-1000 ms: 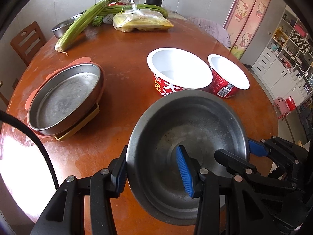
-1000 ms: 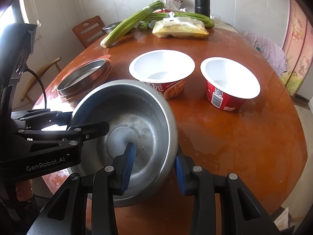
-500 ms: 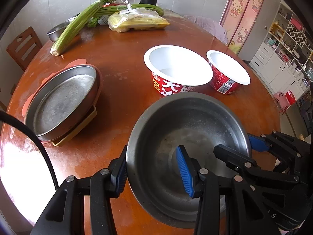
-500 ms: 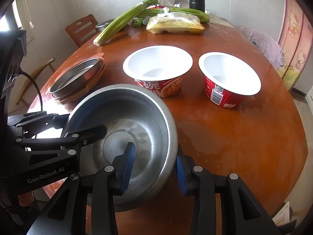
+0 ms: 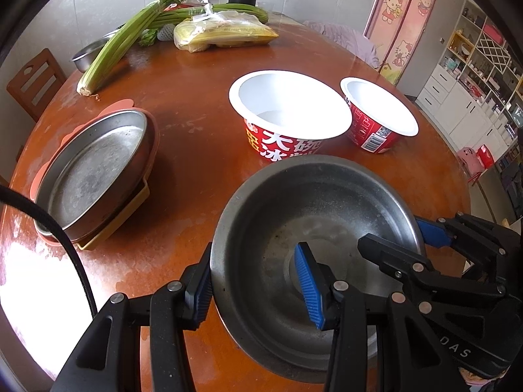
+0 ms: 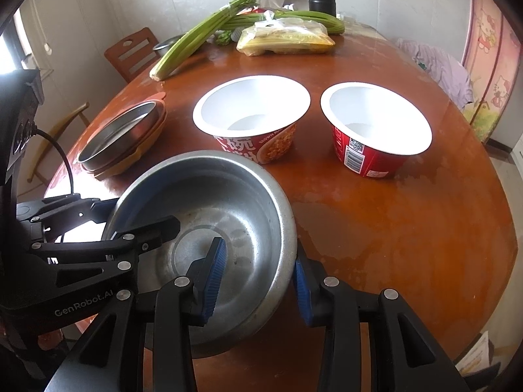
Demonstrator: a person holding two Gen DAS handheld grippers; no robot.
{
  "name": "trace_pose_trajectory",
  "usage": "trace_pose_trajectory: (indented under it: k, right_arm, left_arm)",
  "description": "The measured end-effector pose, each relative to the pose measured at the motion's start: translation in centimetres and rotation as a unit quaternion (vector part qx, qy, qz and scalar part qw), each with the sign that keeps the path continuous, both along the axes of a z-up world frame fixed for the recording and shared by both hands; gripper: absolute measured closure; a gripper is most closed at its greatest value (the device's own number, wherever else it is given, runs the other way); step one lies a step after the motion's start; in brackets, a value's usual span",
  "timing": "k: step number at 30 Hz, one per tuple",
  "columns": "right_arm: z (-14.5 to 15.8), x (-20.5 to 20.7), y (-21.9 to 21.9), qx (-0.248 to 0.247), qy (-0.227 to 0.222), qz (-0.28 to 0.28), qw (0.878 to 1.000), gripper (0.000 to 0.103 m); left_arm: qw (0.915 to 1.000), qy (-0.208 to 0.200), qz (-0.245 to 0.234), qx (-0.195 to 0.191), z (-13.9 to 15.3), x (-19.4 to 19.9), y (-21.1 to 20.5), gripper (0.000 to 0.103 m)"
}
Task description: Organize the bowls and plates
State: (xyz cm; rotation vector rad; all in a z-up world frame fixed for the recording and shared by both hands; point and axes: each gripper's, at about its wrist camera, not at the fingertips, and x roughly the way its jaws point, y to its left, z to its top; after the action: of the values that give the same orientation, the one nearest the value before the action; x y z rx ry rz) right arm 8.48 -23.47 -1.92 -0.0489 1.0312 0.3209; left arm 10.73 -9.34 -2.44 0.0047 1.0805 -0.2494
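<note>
Round wooden table (image 5: 202, 104): reddish top, patchy sheen.

Metal bowl (image 5: 313, 228): near edge of table, at 6 o'clock in both views, held from both sides.

Metal plate (image 5: 94, 166): at 9 o'clock of the bowl, well apart, resting on a stack of coloured plates.

Larger paper bowl (image 5: 287, 111): upright, just beyond the metal bowl at 12 o'clock. Smaller paper bowl (image 5: 379, 117): beside it at 3 o'clock.

Celery (image 5: 127, 36) and bagged food (image 5: 222, 31): far edge, 12 o'clock.

Left gripper (image 5: 251, 281): clenched on the metal bowl's left wall, one pad inside, one outside.

Right gripper (image 6: 258, 277): clenched on the bowl's right wall likewise
</note>
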Motion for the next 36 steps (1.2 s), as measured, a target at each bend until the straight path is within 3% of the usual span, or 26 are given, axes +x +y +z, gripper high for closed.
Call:
trace_pose_trajectory:
  k: [17,36]
  right_arm:
    - [0.1,0.2,-0.7,0.024,0.006,0.004,1.000,0.057]
    - [1.6,0.4,-1.7,0.049,-0.013,-0.008,0.999,0.057]
  left_arm:
    - [1.0000,0.006,-0.007,0.002,-0.1,0.5,-0.2,0.055]
    - [0.9994,-0.029,0.018,-0.003,2.5,1.0,1.6,0.055]
